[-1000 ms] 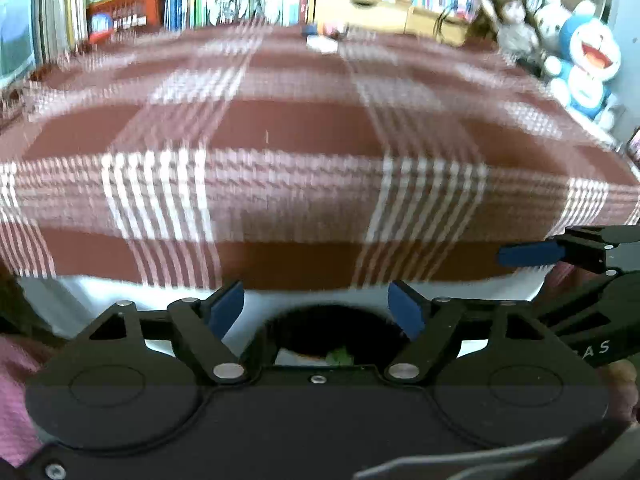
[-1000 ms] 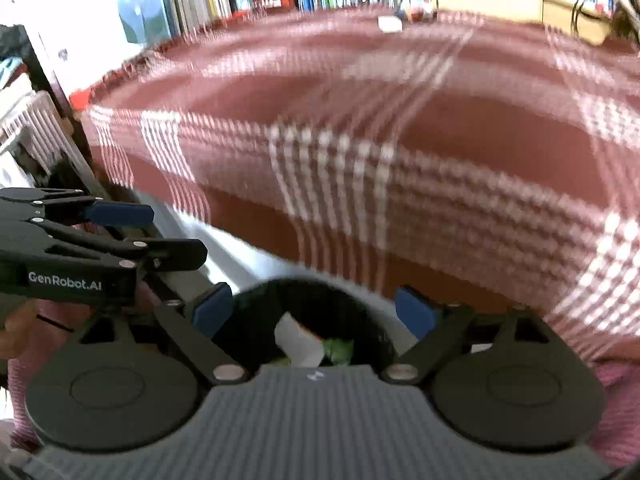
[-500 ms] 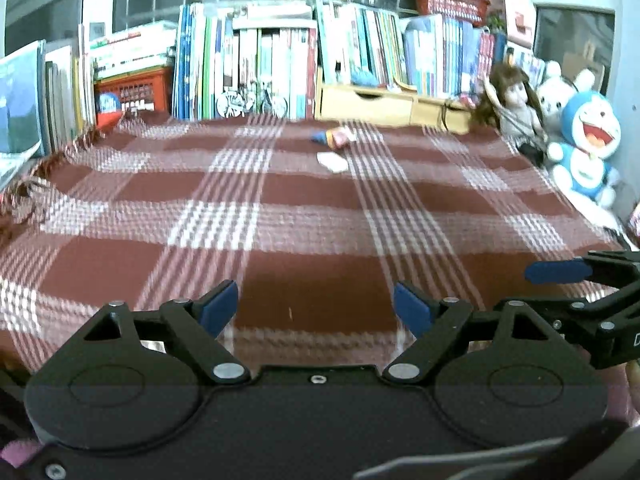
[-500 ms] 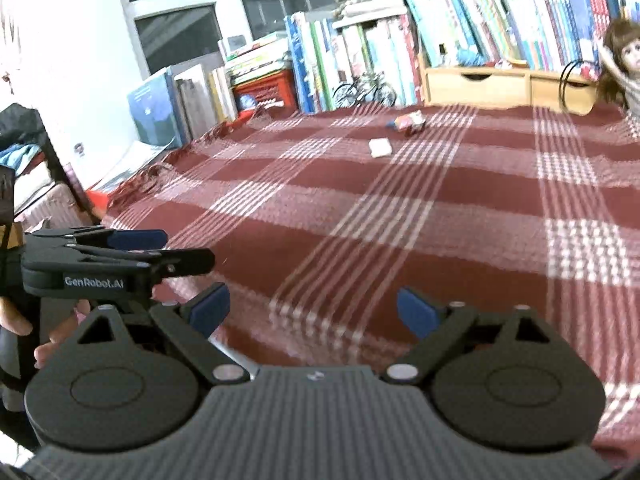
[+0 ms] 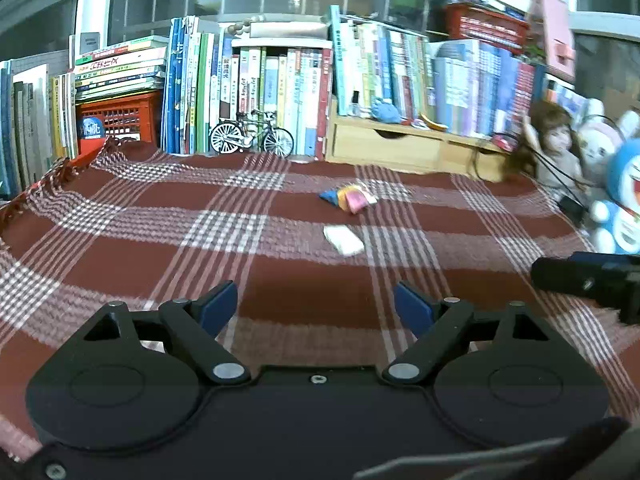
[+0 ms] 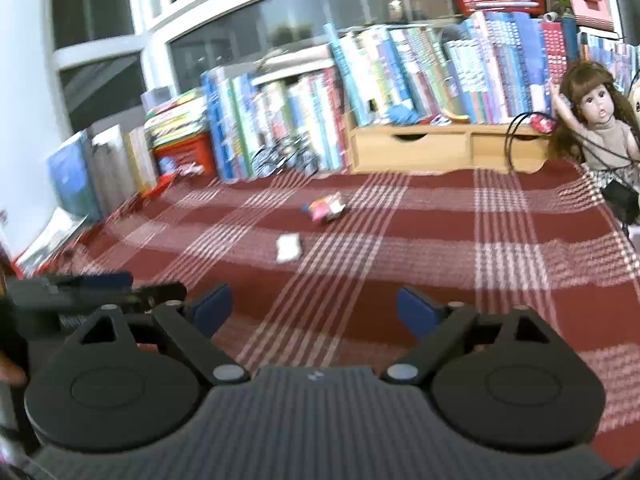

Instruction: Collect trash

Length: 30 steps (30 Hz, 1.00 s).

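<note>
Two bits of trash lie far out on the red plaid cloth: a white crumpled paper and, behind it, a colourful wrapper. My left gripper is open and empty, over the cloth's near part, well short of both. My right gripper is also open and empty, about as far from them. The other gripper shows at each view's side: the right gripper's finger in the left wrist view, and the left gripper's finger in the right wrist view.
Books line the back, with a model bicycle, a red crate and a wooden drawer box. A doll and a blue plush toy sit at the right edge. More books stand at the left.
Both grippers have risen from beside the table's front edge, where a dark bin with trash was below them, to above the cloth and moved forward. The trash bits look closer now.
</note>
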Tool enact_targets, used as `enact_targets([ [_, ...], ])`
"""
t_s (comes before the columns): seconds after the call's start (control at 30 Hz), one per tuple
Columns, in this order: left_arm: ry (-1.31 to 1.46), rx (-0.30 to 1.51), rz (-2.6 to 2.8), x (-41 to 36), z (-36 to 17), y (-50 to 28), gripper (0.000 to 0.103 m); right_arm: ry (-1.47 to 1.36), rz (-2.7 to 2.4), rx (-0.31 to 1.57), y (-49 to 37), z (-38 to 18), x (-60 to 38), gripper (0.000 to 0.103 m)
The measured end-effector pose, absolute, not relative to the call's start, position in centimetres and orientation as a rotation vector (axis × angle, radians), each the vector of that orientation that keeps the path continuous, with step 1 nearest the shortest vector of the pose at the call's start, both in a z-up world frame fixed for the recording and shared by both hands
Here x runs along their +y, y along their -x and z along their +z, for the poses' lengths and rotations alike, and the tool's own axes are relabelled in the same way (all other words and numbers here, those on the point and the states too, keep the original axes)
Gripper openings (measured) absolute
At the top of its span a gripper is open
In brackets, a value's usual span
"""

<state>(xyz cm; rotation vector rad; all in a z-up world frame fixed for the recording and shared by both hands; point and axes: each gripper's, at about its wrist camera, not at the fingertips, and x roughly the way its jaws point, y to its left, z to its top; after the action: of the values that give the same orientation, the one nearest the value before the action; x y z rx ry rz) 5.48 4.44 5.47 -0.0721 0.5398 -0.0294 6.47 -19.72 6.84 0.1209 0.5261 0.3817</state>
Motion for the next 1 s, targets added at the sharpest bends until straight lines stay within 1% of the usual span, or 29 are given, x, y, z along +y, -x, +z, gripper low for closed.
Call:
enact_targets([
  [0.07,0.09,0.557,-0.011,3.9,5.0,-8.0,0.083,-0.142,0.367,0.522,-8.6,7.2,-19.8,0.093],
  [0.23,0.153,0.613,0.011,2.7,2.9,-14.2,0.076,-0.154,0.362,0.525,-13.6,7.3,-19.3,0.091],
  [0.3,0.161,0.619,0.015,2.2,2.2,-16.3,0.075,-0.151,0.359,0.532,-15.4,7.1,-18.8,0.091],
  [0.37,0.153,0.616,0.033,1.8,1.4,-18.0,0.069,-0.153,0.354,0.541,-17.3,6.8,-18.5,0.091],
  [0.4,0.145,0.62,0.041,1.5,1.0,-19.0,0.061,-0.16,0.351,0.549,-18.1,6.5,-18.3,0.091],
  [0.43,0.139,0.628,0.049,1.3,0.6,-19.9,0.048,-0.172,0.35,0.56,-19.1,6.2,-18.2,0.09],
  [0.47,0.137,0.642,0.049,1.2,0.2,-20.6,0.04,-0.181,0.351,0.567,-19.7,6.0,-18.1,0.09],
  [0.5,0.14,0.653,0.044,1.3,-0.1,-21.1,0.026,-0.189,0.349,0.574,-20.4,5.7,-17.9,0.09],
  [0.53,0.154,0.652,0.033,1.4,-0.4,-21.4,0.018,-0.192,0.348,0.579,-21.1,5.4,-17.8,0.09],
  [0.57,0.169,0.642,0.023,1.6,-0.4,-21.4,0.013,-0.19,0.346,0.585,-21.7,5.2,-17.5,0.09],
  [0.6,0.165,0.635,0.017,1.6,-0.4,-21.3,0.006,-0.186,0.343,0.59,-22.3,5.0,-17.3,0.09],
  [0.7,0.095,0.604,0.019,1.7,0.0,-20.4,0.003,-0.164,0.341,0.6,-24.2,4.4,-16.2,0.09],
  [0.8,0.091,0.595,0.016,2.8,0.6,-19.3,0.002,-0.15,0.349,0.609,-25.9,4.1,-15.1,0.09],
  [0.97,0.136,0.598,-0.028,5.0,0.9,-18.2,0.002,-0.113,0.344,0.618,-28.7,3.5,-12.7,0.091],
  [1.0,0.138,0.601,-0.048,5.1,0.9,-18.1,0.005,-0.107,0.341,0.623,-29.3,3.3,-12.4,0.091],
])
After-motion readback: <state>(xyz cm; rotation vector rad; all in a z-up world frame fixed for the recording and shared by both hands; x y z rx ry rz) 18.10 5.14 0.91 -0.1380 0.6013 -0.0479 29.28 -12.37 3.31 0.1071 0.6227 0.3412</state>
